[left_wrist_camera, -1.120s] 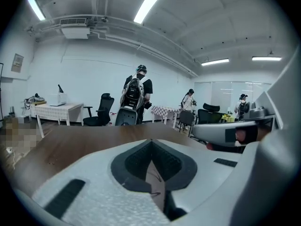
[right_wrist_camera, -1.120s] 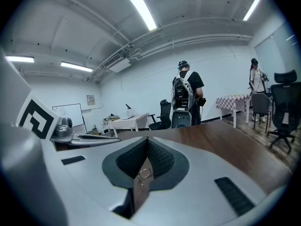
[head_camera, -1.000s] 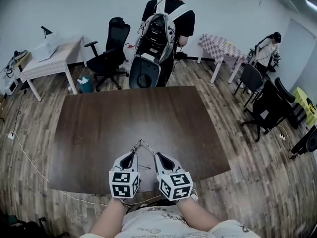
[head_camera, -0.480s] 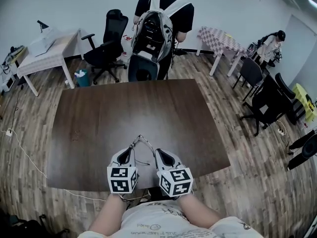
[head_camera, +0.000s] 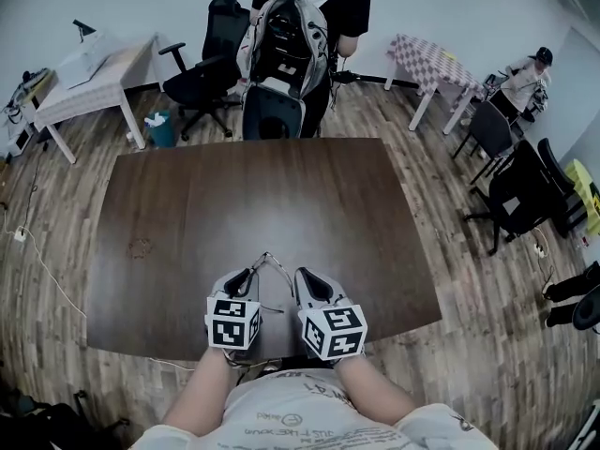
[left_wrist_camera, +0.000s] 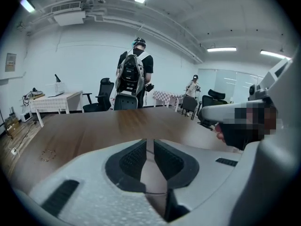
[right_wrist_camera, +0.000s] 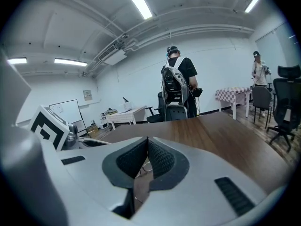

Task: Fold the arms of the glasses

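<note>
Thin wire-framed glasses hang just above the dark wooden table, near its front edge, and make a narrow peak between the two grippers. My left gripper is shut on the left side of the frame. A thin wire crosses low between its pads. My right gripper is shut on the right side, and part of the frame shows through the slit between its jaws. The two grippers sit side by side, almost touching.
A person with a large backpack stands at the table's far edge. A black office chair and a white desk are at the back left. A checked table and dark chairs are on the right. A faint ring stain marks the tabletop.
Both grippers have sunk a little toward the table, moving together with the glasses still held between them. The head view has tipped down, cutting off the standing person's upper body.
</note>
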A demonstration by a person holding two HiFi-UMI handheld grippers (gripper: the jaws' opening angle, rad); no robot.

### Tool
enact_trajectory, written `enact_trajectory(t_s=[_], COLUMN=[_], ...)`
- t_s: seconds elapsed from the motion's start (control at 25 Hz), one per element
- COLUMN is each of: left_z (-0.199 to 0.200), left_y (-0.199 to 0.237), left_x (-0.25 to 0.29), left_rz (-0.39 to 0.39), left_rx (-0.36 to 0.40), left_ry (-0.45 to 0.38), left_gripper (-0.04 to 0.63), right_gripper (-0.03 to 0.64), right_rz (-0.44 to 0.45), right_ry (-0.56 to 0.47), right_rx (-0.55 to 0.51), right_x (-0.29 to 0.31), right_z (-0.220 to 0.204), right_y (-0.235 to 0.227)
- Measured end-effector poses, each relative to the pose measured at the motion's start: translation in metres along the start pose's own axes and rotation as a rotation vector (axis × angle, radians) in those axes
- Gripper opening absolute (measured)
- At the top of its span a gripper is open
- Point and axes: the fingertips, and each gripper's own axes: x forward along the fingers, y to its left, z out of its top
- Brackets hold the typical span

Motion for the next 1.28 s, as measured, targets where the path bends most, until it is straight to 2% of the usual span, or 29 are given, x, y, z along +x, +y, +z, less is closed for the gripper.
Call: enact_trajectory(t_s=[0.08, 0.2, 0.32, 0.44, 0.56, 0.88, 1.28], left_z=[-0.008, -0.025, -0.042, -0.058, -0.073, -0.103, -0.113], left_y=[0.004, 0.006, 0.02, 0.033, 0.039, 0.044, 0.047], left_x=[0.013, 0.032, 0.05, 0.064, 0.075, 0.106, 0.129], left_rz=[-0.018, -0.049, -0.047, -0.072, -0.103, -0.147, -0.144], left_rx=[0.029, 0.14, 0.266, 0.323, 0.33, 0.325, 0.292], left_ry=[0.057, 0.167, 0.271, 0.364, 0.436, 0.538, 0.588], left_gripper=[0.088, 0.092, 0.092, 0.092, 0.092, 0.092, 0.091], right_gripper=[0.015, 0.015, 0.015, 0.015, 0.015, 0.015, 0.015], right_rz=[0.006, 0.012, 0.017, 0.014, 0.008, -0.014, -0.036], right_ry=[0.013, 0.03, 0.049, 0.072, 0.094, 0.117, 0.135], right_rx=[0.005, 0.015, 0.023, 0.035, 0.047, 0.052, 0.062], right_x=[0.011, 0.027, 0.041, 0.053, 0.061, 0.075, 0.083], right_z=[0.001, 0.0, -0.003, -0.006, -0.009, -0.011, -0.013], right_y=[-0.004, -0.012, -0.021, -0.032, -0.041, -0.059, -0.078])
